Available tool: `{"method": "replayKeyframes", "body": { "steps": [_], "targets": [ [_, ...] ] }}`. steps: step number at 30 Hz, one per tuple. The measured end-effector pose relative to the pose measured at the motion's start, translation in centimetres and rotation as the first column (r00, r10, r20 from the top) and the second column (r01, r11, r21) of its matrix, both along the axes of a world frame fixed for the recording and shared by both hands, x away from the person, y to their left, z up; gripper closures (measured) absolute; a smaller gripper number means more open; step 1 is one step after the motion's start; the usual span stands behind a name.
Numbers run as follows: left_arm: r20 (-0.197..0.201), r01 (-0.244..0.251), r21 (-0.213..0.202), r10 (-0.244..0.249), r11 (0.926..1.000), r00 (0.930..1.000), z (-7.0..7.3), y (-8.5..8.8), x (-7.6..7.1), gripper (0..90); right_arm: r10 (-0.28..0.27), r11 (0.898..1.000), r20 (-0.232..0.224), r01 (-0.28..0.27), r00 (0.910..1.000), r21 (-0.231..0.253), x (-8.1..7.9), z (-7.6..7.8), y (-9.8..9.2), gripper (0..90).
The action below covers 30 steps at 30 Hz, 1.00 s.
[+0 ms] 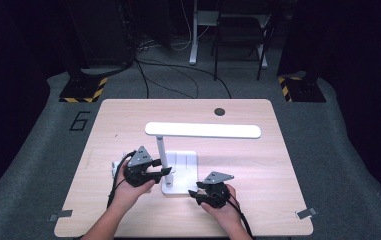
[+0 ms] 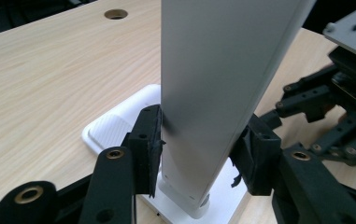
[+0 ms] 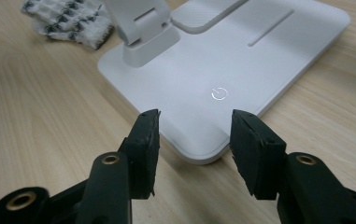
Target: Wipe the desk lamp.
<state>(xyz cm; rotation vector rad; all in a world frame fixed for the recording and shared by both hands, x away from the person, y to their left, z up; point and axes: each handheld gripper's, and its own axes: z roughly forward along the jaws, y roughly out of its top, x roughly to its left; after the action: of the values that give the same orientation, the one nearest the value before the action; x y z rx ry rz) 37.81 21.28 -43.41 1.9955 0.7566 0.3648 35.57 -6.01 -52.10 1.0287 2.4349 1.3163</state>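
**Lamp post between our left jaws**

Our left gripper (image 2: 201, 140) clamps the white desk lamp's flat upright post (image 2: 222, 84). Our right gripper (image 3: 195, 140) gapes empty over the white plastic base (image 3: 241, 60) (corner just beneath), mid wooden table (image 1: 258, 200).

Matt white lamp (image 1: 178, 170), seemingly plastic, on a smooth wood-grain table (image 1: 258, 165).

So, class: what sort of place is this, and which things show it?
Probably a lab or recording studio: one bare wooden table on grey matting, hazard-striped stand bases at the corners, loose cables across the floor.
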Motion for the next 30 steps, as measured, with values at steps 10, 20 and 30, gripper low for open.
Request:
{"method": "replayKeyframes", "body": {
  "steps": [10,20,30],
  "targets": [
    [0.012,-0.05,-0.024,0.051,0.9984,0.9986,-0.2,1.1,1.4,69.1,0.109,0.994,0.011,-0.109,0.9939,-0.011,-0.9,0.0,2.1,53.4],
    [0.02,-0.005,-0.024,0.005,0.9997,0.9998,-0.2,0.6,1.7,74.2,0.071,0.996,0.048,-0.073,0.9964,0.044,-0.3,1.5,0.1,55.8],
    [0.017,0.084,-0.021,-0.084,0.9962,0.9963,-0.1,-0.3,2.1,76.4,-0.081,0.996,0.09,0.083,0.9927,-0.016,0.9,1.1,-2.5,48.3]
  ]
}}
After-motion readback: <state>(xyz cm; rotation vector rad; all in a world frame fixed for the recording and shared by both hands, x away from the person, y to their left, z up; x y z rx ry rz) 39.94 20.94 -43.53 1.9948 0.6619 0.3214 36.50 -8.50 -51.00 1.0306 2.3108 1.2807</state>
